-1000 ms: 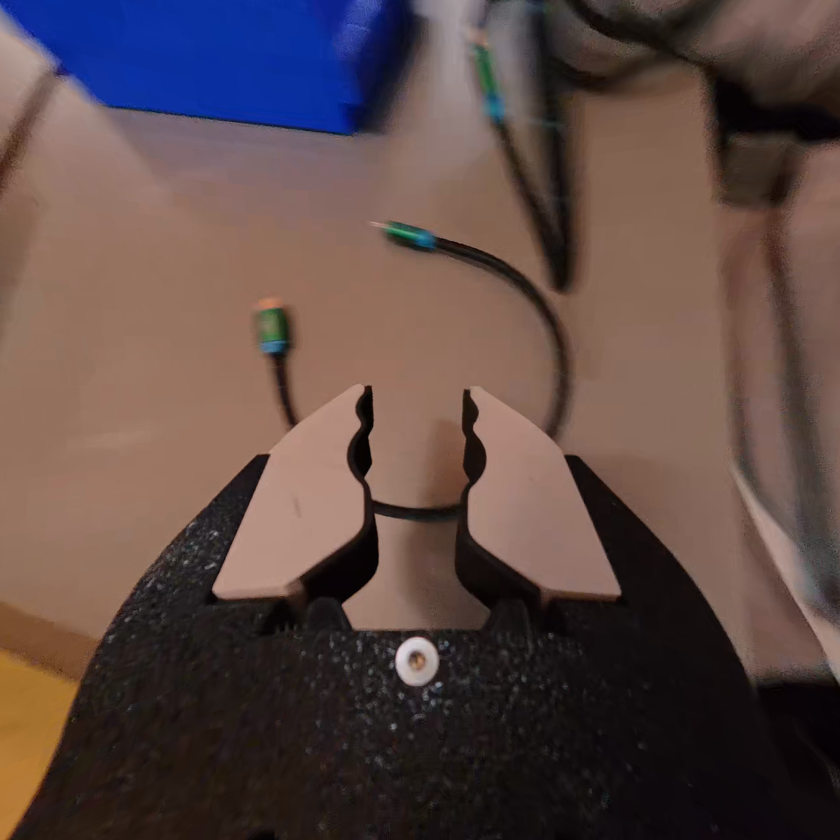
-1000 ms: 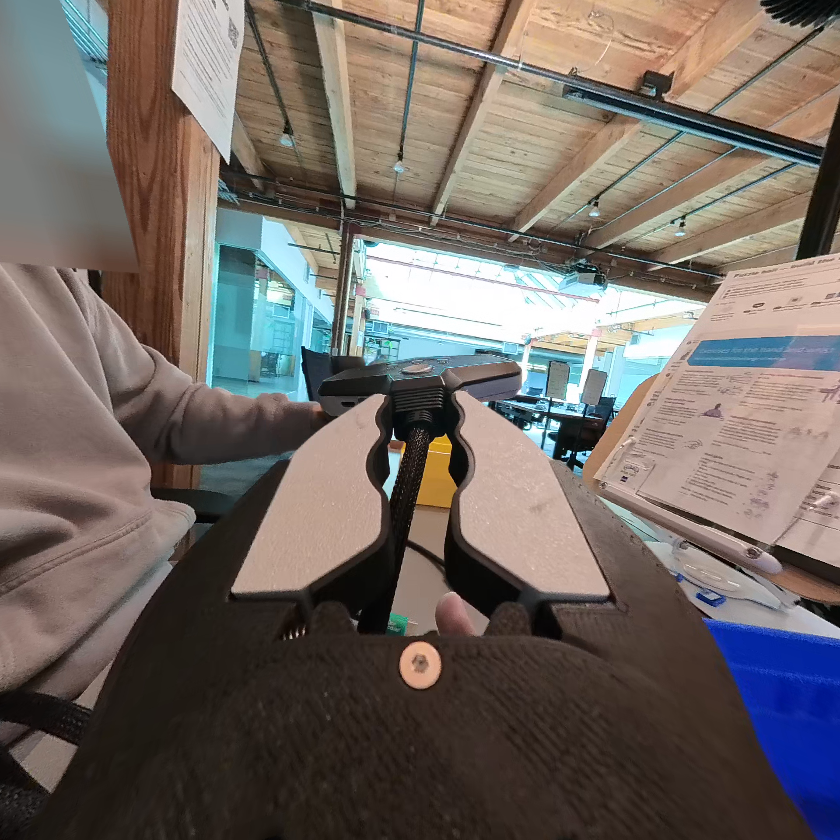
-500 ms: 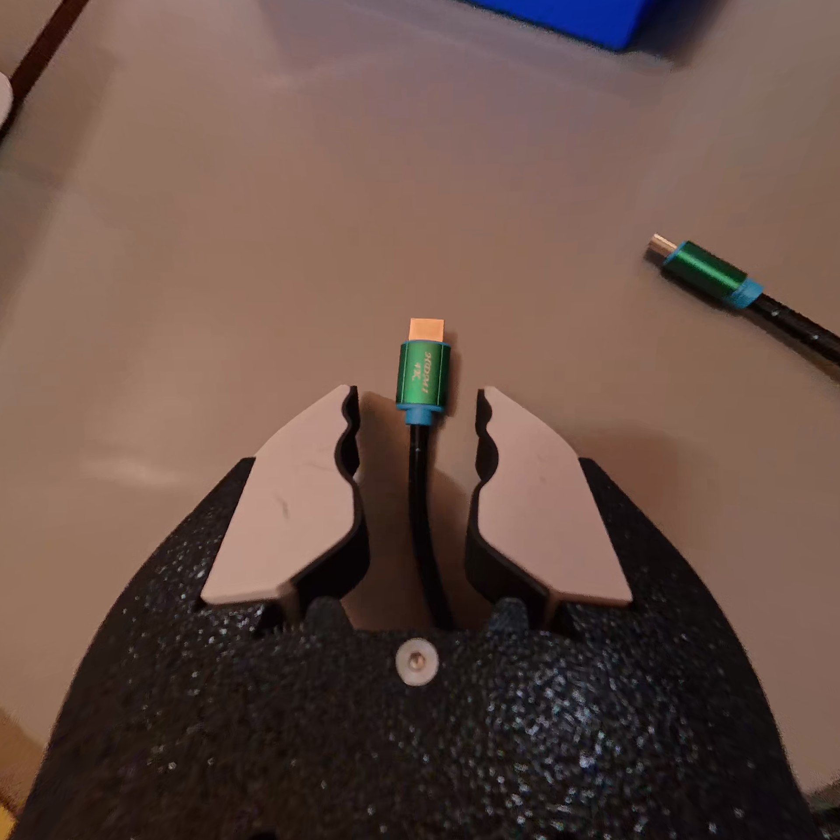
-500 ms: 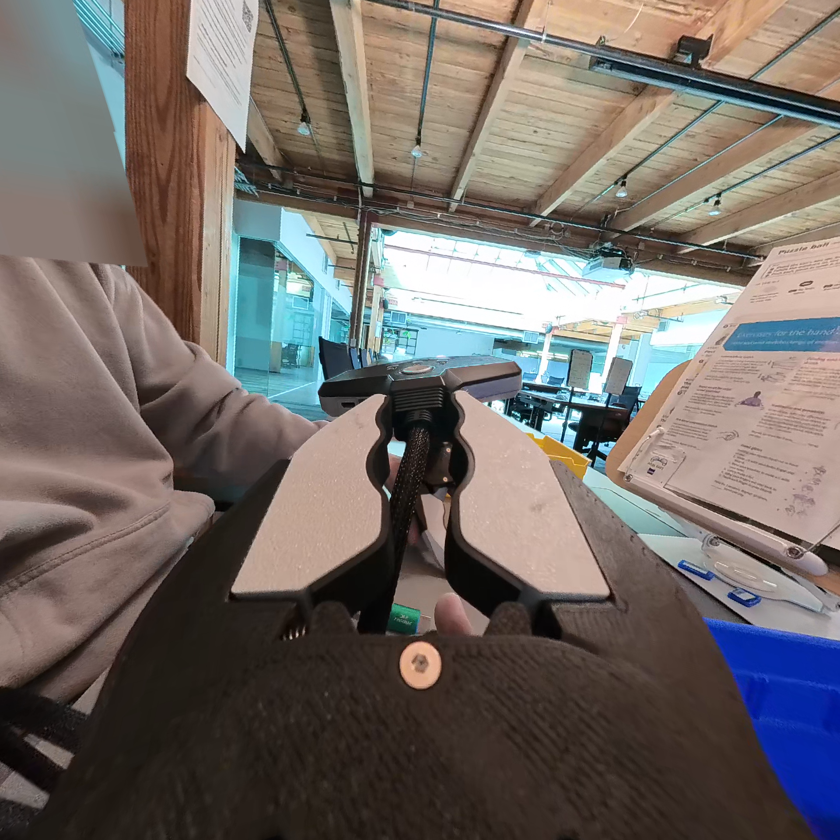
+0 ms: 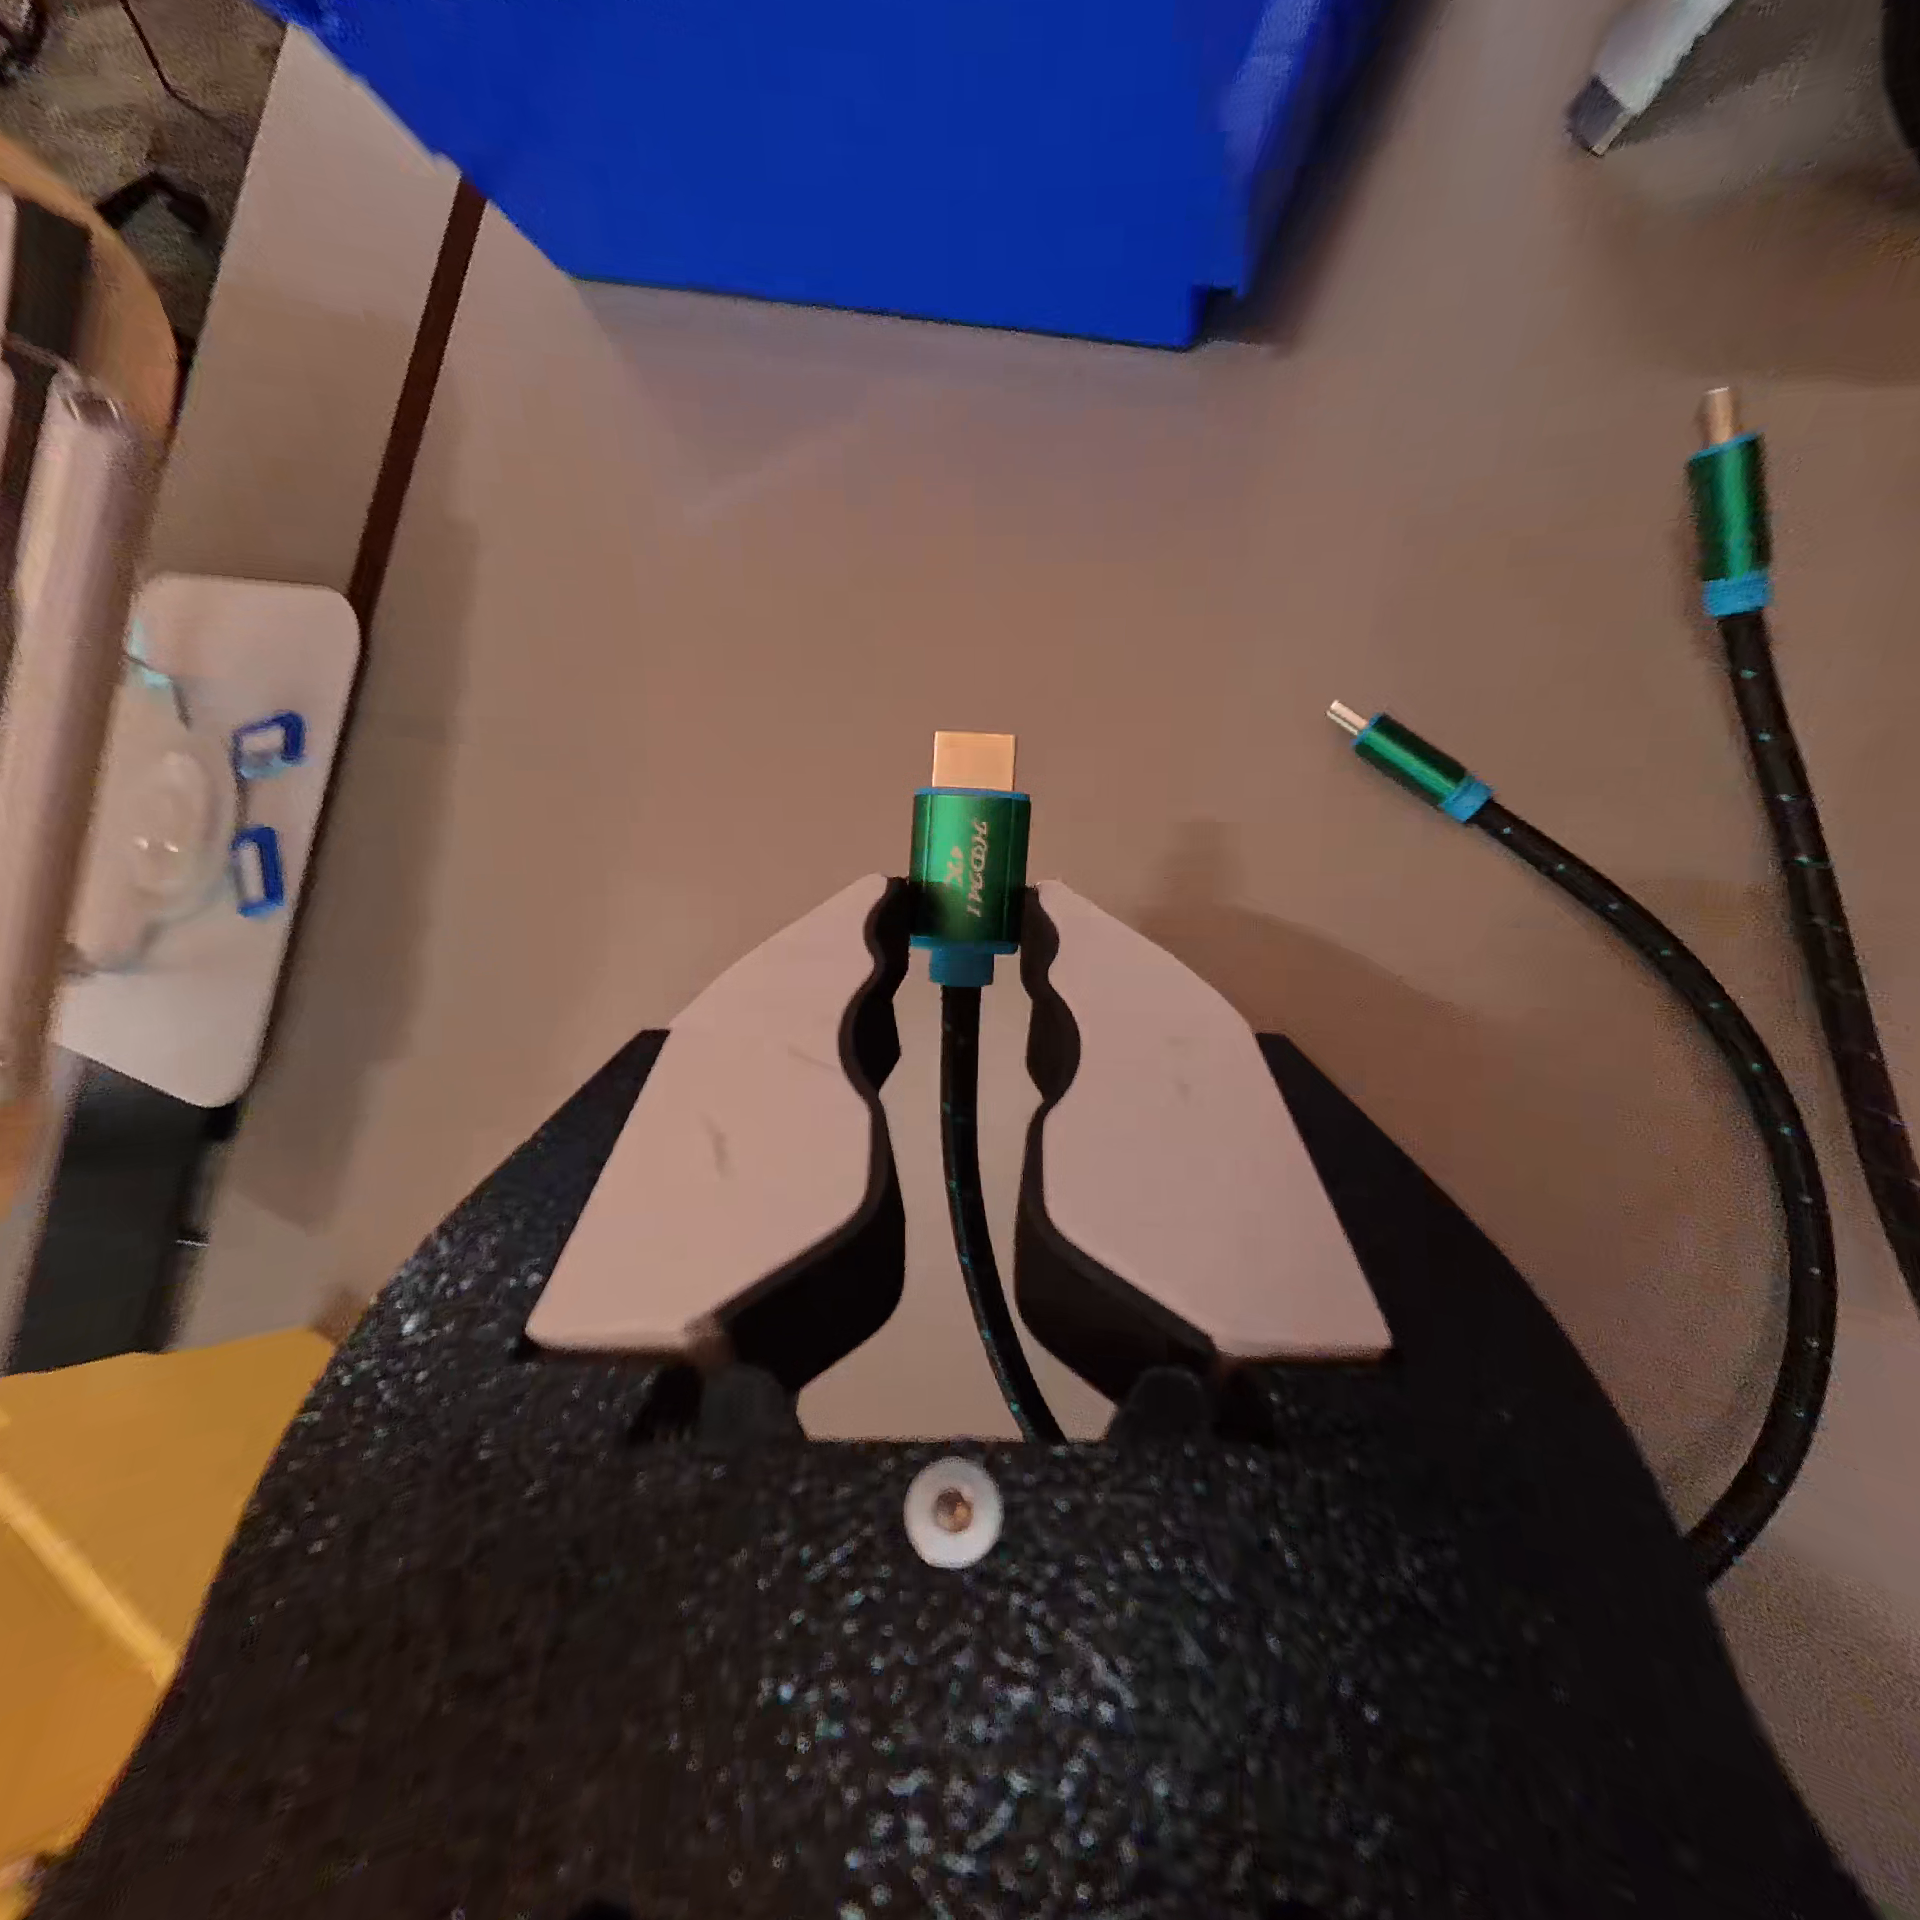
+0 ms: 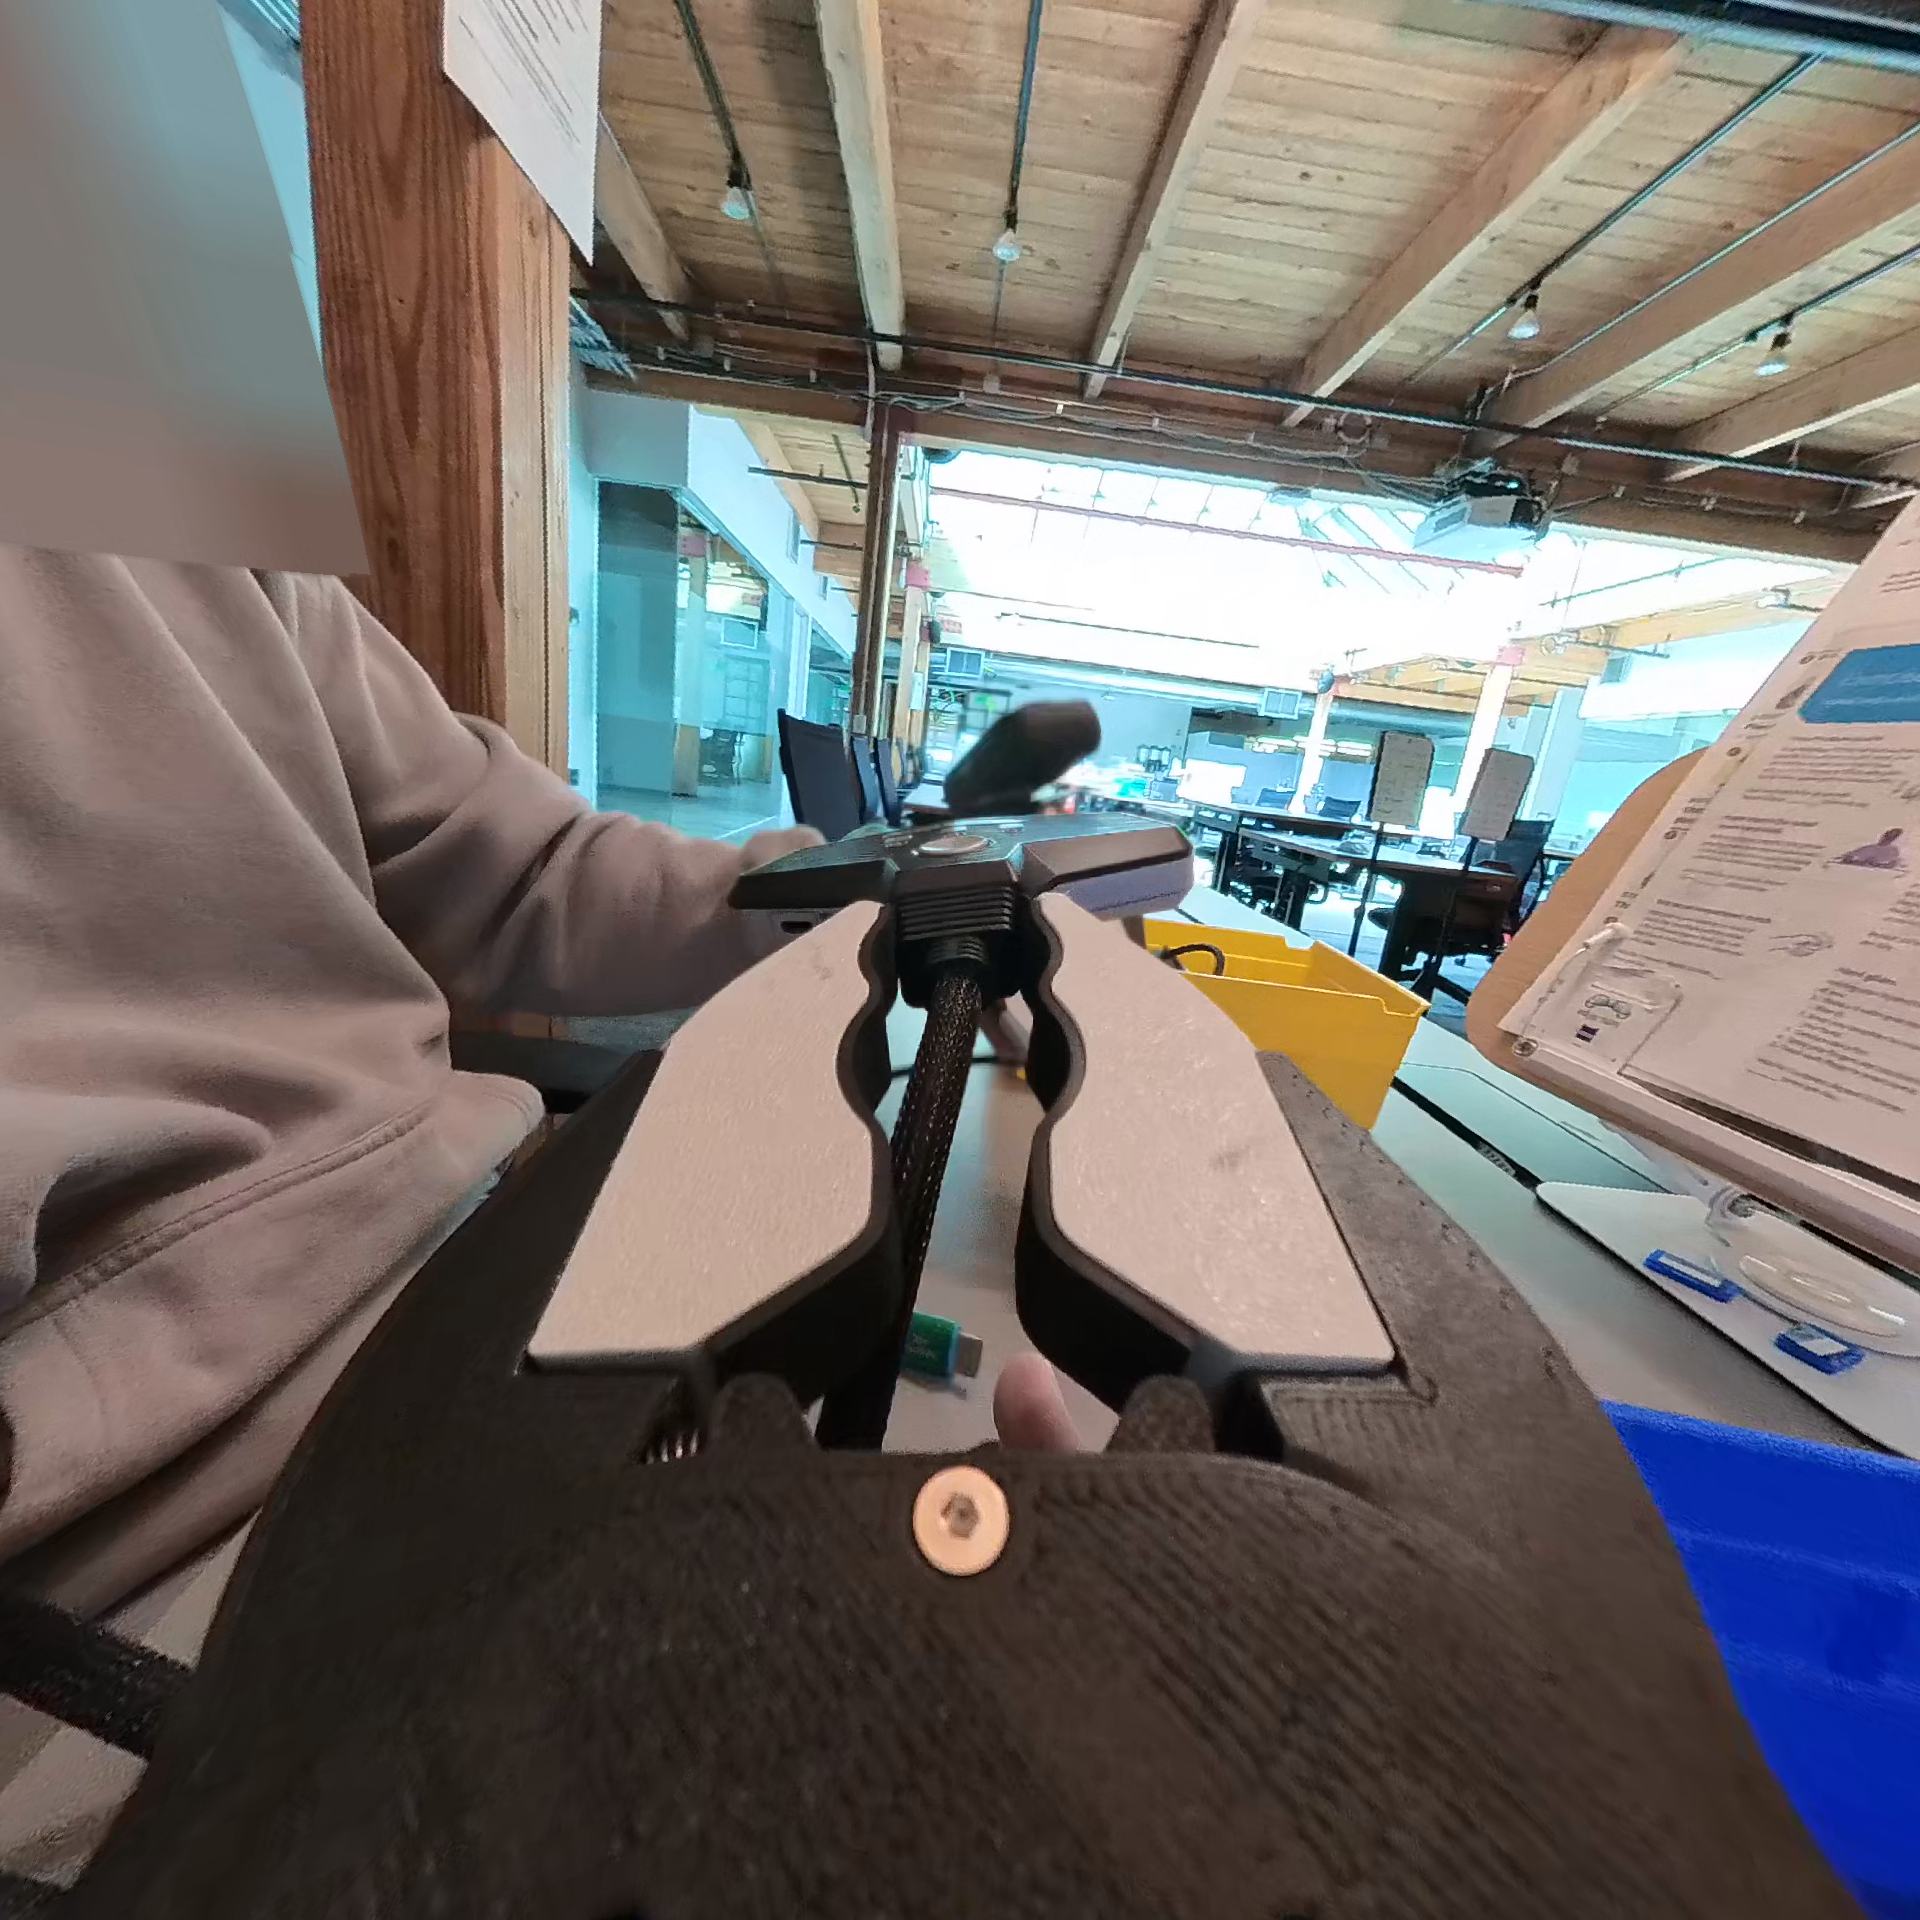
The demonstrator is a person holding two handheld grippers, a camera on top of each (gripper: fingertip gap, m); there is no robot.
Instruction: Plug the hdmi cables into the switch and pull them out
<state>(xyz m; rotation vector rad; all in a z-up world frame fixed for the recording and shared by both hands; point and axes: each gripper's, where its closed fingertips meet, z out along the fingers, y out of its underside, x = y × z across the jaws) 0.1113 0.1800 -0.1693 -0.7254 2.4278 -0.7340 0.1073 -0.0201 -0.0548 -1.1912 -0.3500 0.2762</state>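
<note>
Two tongs are at work, each closed on something. The left tongs (image 5: 968,914) are clamped on the green metal shell of one cable plug (image 5: 970,871), its gold tip pointing straight ahead and its black braided cord running back between the fingers. The plug appears lifted just above the grey table (image 5: 727,582), though contact cannot be ruled out. Beyond the plug stands a blue bin (image 5: 831,156). To the right of the plug, two more green plugs lie loose on the table: the nearer plug (image 5: 1415,756) and the farther plug (image 5: 1725,520), well apart from the held one.

In the right wrist view, the right tongs (image 6: 961,940) are closed on the ribbed black collar where a thick braided cord meets the switch (image 6: 961,857), a flat black box held up in the air. Beyond the switch, a yellow bin (image 6: 1288,997) is seen.

The step in hand is judged to be carrying the held plug to a port on the switch. To do it well, the plug should be kept straight in the grip, its flat gold tip lined up level with the port, and pushed in along its own axis while the switch is held steady against the push. Which port is free cannot be seen.
</note>
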